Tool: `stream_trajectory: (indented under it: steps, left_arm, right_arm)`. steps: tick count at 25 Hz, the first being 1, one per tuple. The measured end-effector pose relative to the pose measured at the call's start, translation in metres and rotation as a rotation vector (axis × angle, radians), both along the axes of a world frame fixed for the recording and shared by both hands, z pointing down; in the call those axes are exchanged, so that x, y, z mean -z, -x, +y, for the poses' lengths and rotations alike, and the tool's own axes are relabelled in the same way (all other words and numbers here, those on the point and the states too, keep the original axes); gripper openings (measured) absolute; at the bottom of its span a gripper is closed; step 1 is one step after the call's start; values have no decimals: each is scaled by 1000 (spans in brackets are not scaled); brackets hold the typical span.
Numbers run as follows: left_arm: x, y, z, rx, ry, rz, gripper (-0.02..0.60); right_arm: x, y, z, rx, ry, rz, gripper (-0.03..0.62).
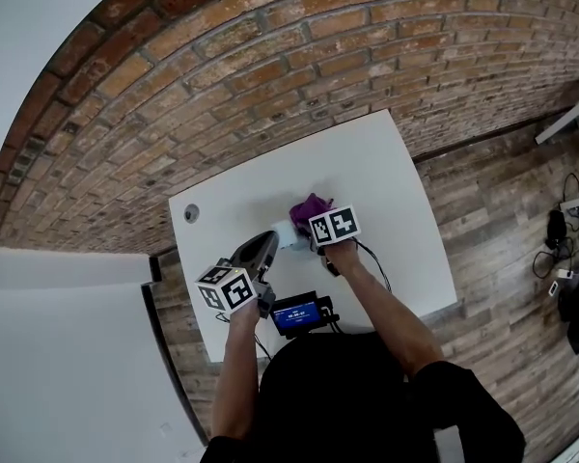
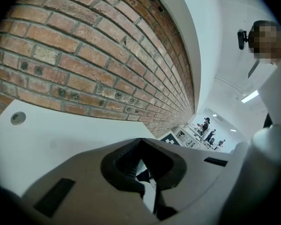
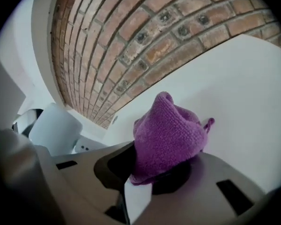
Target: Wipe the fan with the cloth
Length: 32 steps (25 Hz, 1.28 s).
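While the right gripper [image 3: 150, 179] is pinching a bunched purple cloth [image 3: 166, 135] tightly between its jaws, with the wad poking out past the tips, the wiping itself is probably not yet under way, since a gap is showing between the cloth and the fan [image 3: 56, 128]. The fan (a small white rounded unit, with what look like buttons on its base) is standing on the white table [image 1: 396, 191]. The cloth is hanging just beside the fan, on the side away from the left gripper [image 1: 261, 247]. The left gripper is sitting near the fan's opposite side with its jaws pressed fully together and nothing between them. Whether it is touching the fan cannot be told from any view. The step in hand looks like the approach, with the cloth being brought to the fan's housing. The next move is calling for the right gripper to carry the wad across until the fabric is resting on the fan's shell, then to stroke along it with light pressure. The fan looks light enough to slide or tip, so the idle left gripper could usefully be steadying it.
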<state>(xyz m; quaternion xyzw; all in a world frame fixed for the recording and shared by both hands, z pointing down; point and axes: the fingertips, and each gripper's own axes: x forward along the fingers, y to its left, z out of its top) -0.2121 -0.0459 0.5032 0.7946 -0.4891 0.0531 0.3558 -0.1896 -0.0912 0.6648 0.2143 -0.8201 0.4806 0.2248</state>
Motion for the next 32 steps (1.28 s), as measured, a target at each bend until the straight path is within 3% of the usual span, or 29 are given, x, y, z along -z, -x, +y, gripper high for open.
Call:
stream_trajectory:
  steps: [5,11,14,17,20,23,25,32]
  left_arm:
    - [2,2,-3,4,-6,-1,6]
    - [0,-1,-1,-8,-4,7,6]
    - [7,4,6,-19,-6,35,6]
    - [12,13,27,-14,18,81,6]
    - [-5,5,48,-53,100,114,6]
    - [-14,0,44,-47,127,136,6]
    - [-13,5,36,-15,117,150,6]
    - [-14,26,21,19,112,172,6]
  right_arm:
    - [1,-18,30,-20,55,-8,63]
    - [-5,-18,114,274,154,5,63]
    - [23,-35,58,186,14,31,63]
    - [90,-30,-13,96,-176,-68,63]
    - [141,0,-34,162,-267,-200,63]
    - [147,29,-18,313,-277,-201,63]
    - [142,33,-9,345,-263,-181,63]
    - [138,2,6,223,-146,-203,63]
